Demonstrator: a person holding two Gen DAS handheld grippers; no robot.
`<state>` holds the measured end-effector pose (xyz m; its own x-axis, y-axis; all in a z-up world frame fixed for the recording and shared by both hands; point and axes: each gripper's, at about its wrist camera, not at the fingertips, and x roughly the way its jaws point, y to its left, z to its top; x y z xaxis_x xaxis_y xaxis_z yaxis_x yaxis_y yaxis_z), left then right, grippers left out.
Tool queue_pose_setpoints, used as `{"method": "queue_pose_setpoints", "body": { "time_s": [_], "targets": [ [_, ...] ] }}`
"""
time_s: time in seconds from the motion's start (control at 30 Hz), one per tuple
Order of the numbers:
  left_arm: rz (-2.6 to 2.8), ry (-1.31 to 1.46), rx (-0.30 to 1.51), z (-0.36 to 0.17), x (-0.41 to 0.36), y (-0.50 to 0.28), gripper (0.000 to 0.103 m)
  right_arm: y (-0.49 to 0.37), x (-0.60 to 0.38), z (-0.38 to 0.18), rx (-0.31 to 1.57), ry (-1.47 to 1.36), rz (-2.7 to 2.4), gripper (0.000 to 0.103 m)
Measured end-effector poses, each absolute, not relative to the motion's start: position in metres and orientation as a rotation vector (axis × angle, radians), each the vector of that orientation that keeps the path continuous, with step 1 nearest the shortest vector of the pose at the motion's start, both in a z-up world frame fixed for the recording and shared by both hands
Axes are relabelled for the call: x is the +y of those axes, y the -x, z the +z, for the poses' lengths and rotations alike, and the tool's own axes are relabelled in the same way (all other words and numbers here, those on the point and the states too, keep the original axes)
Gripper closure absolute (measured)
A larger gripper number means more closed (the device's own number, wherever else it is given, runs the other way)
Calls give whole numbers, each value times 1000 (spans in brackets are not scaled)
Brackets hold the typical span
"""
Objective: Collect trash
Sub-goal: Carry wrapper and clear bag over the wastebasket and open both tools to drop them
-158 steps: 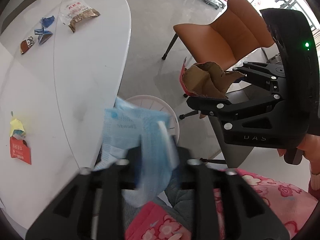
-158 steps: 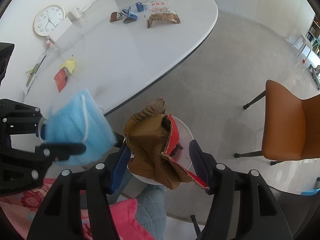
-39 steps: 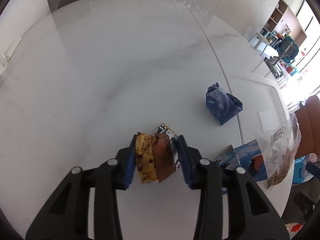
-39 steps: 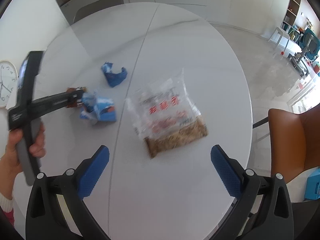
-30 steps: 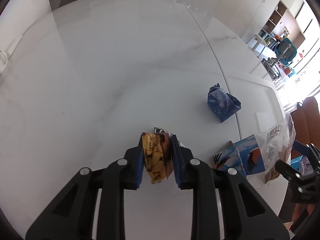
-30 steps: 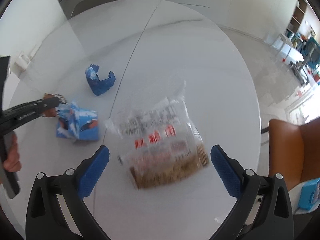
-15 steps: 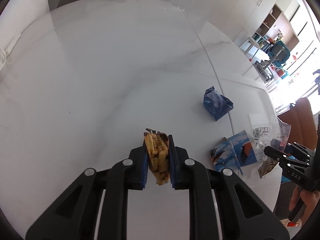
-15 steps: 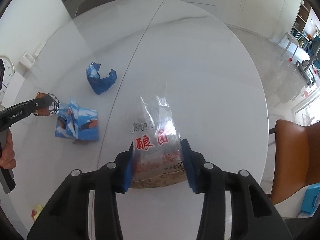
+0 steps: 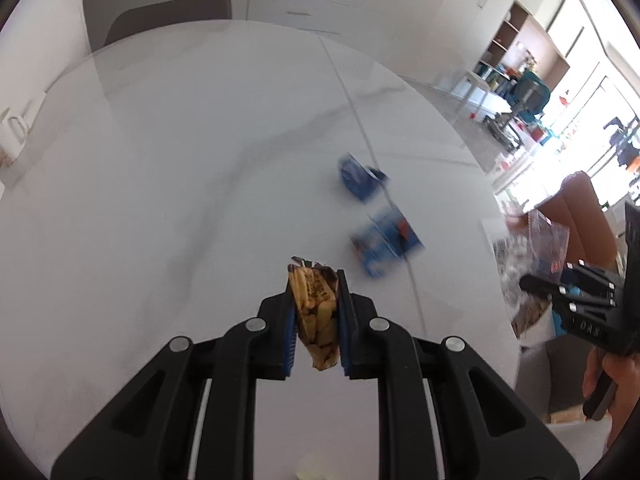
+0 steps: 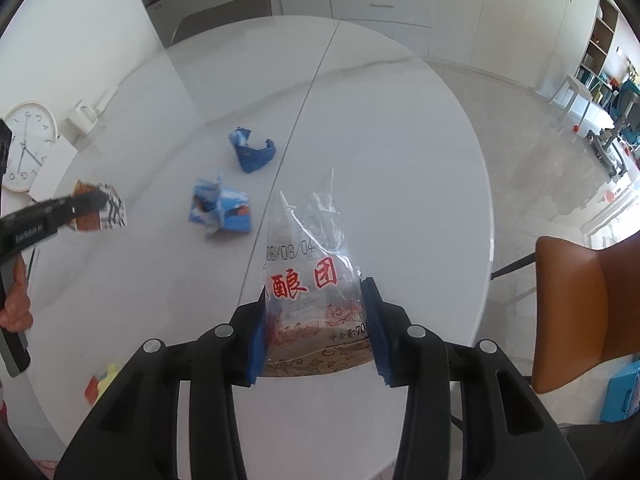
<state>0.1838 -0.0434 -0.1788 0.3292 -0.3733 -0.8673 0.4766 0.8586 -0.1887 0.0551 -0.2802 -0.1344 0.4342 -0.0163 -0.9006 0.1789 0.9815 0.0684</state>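
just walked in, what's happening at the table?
A person is clearing trash off a white table with a pair of tongs in each hand. The left tongs are shut on a small yellow-and-brown snack wrapper, and the right tongs are shut on a clear plastic bag with red print. Both pieces are held above the tabletop. Two crumpled blue wrappers, a dark one and a lighter printed one, are not yet picked up.
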Motion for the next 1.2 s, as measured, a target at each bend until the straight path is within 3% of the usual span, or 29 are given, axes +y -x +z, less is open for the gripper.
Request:
{"method": "queue_pose_setpoints", "body": {
  "time_s": [0.5,0.87,1.2],
  "targets": [
    [-723,-165,1151,-153,-116,18,87,91,-283,-94,1129,-76,11,59],
    [-660,-150,1191,-167,-169,105,87,183,-314,-122,1219,-41,148,59],
    [-579,-166,1226,-173,-177,139,87,212,-312,-159,1278,-9,264,57]
  ]
}}
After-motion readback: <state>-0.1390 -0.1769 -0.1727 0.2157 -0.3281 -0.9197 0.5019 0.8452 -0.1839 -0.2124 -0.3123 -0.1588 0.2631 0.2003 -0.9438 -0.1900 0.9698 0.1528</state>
